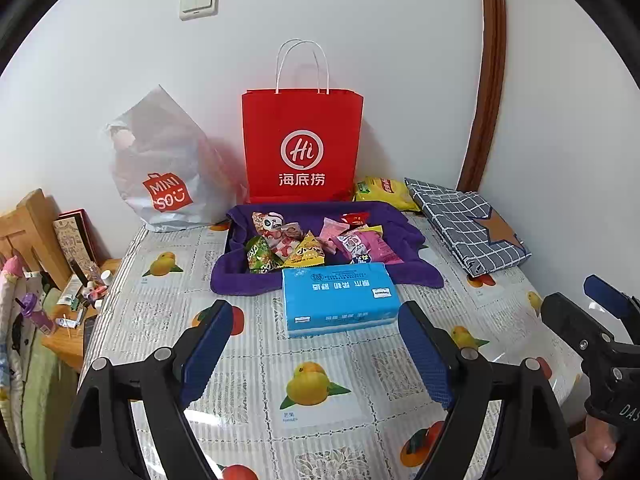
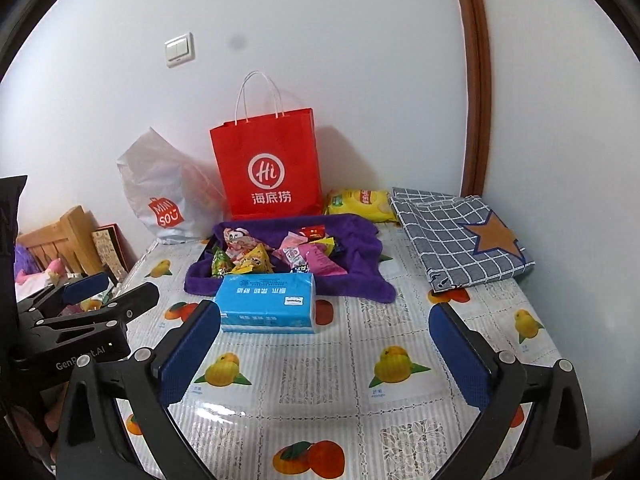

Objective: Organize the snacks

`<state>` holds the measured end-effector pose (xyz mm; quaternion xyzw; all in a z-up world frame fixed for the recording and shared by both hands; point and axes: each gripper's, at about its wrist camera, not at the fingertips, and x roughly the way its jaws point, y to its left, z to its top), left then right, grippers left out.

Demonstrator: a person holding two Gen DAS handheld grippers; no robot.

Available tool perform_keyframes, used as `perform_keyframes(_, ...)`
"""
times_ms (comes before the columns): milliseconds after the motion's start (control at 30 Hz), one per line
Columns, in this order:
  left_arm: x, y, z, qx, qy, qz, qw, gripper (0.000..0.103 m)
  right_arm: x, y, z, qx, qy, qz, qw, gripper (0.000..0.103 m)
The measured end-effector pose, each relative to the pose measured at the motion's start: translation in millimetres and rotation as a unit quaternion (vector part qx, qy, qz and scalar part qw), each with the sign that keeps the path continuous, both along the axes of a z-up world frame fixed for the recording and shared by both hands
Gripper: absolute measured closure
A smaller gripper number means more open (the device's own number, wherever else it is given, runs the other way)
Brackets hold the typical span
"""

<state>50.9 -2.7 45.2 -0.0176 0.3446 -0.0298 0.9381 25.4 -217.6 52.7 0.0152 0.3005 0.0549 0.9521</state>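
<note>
Snacks (image 1: 316,246) heaped in a tray lined with a purple towel (image 1: 416,264), toward the back of the bench (image 1: 256,360), centre. Touching the tray's near edge, a blue tissue pack (image 1: 340,298), lying flat. Right behind the tray, against the wall, a red paper bag (image 1: 302,144) standing upright; left of it a slumped white plastic bag (image 1: 160,172); right of it a yellow chip bag (image 1: 384,192) lying flat. Along the right edge of the bench, a folded checked cloth (image 1: 468,228) with a brown star. Near half of the bench bare fruit-print cover, from tissue pack to front edge. Off the left edge, lower down, a cluttered wooden side table (image 1: 80,308).

Left gripper (image 1: 316,352) spread wide, holding nothing, hovering over the bare cover just short of the tissue pack. Right gripper (image 2: 324,354) likewise spread and empty, beside it on the right, above open cover.
</note>
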Motion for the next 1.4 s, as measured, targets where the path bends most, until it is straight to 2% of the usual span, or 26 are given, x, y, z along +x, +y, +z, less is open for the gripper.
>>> perform_keyframes(1400, -9.3, 13.9, -1.8, -0.024, 0.004, 0.020, 0.9995, 0.019, -7.1, 22.3, -7.9, -0.044, 0.001, 0.004, 0.999, 0.000)
